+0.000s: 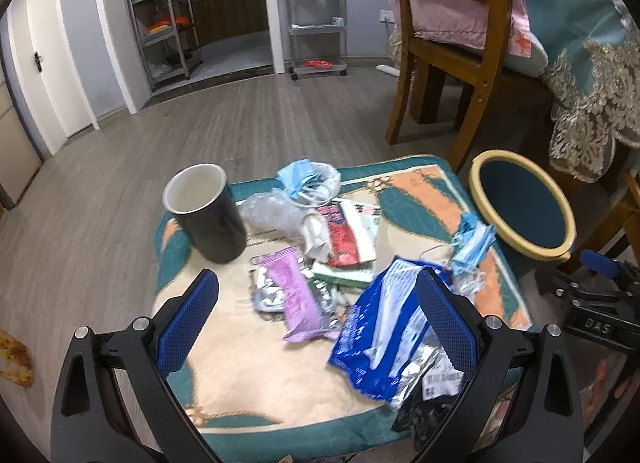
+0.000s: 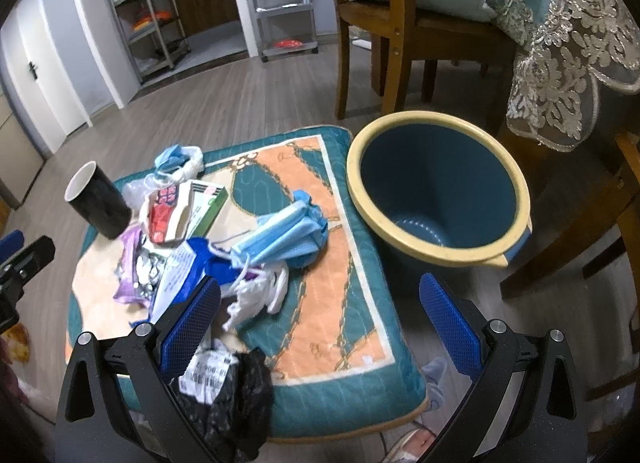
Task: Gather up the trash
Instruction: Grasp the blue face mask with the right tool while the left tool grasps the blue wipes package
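Trash lies scattered on a patterned teal and orange cushion (image 1: 248, 379) (image 2: 344, 303): a purple wrapper (image 1: 294, 295) (image 2: 127, 263), a blue and white wrapper (image 1: 384, 331) (image 2: 188, 259), a red and white packet (image 1: 346, 235) (image 2: 166, 215), blue face masks (image 1: 472, 243) (image 2: 284, 237), a black bag with a label (image 2: 228, 387). A blue bin with a yellow rim (image 1: 524, 207) (image 2: 436, 187) stands empty to the cushion's right. My left gripper (image 1: 316, 291) hovers open over the wrappers. My right gripper (image 2: 320, 291) hangs open over the cushion's near right part, holding nothing.
A black cup (image 1: 208, 211) (image 2: 98, 199) stands on the cushion's left. More blue masks and clear plastic (image 1: 308, 179) (image 2: 176, 159) lie at the far edge. A wooden chair (image 1: 452, 47) (image 2: 384, 23) and a lace-trimmed tablecloth (image 1: 592, 75) (image 2: 560, 43) rise behind the bin. Open wood floor (image 1: 240, 115) stretches left.
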`<state>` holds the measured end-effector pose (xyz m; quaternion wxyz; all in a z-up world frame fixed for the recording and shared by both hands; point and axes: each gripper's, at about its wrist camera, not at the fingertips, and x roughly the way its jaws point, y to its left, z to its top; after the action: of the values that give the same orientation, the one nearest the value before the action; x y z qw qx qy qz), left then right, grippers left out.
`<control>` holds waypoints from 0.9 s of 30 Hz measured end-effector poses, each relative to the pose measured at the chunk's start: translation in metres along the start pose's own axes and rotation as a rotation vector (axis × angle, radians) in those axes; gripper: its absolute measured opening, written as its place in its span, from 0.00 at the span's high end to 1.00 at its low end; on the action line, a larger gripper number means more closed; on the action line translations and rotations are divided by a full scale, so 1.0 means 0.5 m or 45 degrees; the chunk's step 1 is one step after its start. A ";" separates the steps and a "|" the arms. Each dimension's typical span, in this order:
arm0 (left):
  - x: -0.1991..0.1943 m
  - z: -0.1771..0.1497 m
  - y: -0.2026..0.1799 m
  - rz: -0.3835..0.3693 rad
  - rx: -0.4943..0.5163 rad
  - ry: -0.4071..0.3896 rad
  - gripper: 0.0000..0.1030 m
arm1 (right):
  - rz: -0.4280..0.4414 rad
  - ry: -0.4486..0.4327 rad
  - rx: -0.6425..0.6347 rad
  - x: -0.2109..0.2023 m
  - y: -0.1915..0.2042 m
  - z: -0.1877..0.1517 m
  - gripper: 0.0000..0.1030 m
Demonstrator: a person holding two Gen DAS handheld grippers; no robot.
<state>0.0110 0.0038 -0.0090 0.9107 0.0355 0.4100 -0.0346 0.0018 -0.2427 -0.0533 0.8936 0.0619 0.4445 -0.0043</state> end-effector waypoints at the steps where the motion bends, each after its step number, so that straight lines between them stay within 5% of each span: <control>1: 0.008 0.002 -0.001 -0.010 0.000 0.006 0.06 | 0.005 0.005 0.003 0.008 0.000 0.003 0.04; 10: 0.067 0.011 0.018 -0.008 -0.048 0.102 0.06 | 0.159 0.169 -0.053 0.113 0.040 0.006 0.08; 12: 0.078 0.009 0.020 -0.016 -0.049 0.120 0.06 | 0.176 0.202 -0.075 0.127 0.054 0.003 0.17; 14: 0.086 0.008 0.017 -0.023 -0.034 0.130 0.06 | 0.191 0.252 -0.082 0.146 0.061 -0.002 0.42; 15: 0.087 0.008 0.014 -0.025 -0.024 0.133 0.06 | 0.198 0.269 -0.075 0.152 0.061 -0.004 0.45; 20: 0.091 0.005 -0.012 -0.046 0.059 0.138 0.06 | 0.273 0.300 0.016 0.156 0.045 -0.004 0.93; 27: 0.101 -0.007 -0.044 -0.073 0.149 0.174 0.07 | 0.341 0.188 0.039 0.086 0.039 0.024 0.95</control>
<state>0.0399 -0.0193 -0.0498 0.8757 0.0791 0.4692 -0.0820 0.0386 -0.2229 -0.0783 0.8500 0.1346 0.4967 0.1127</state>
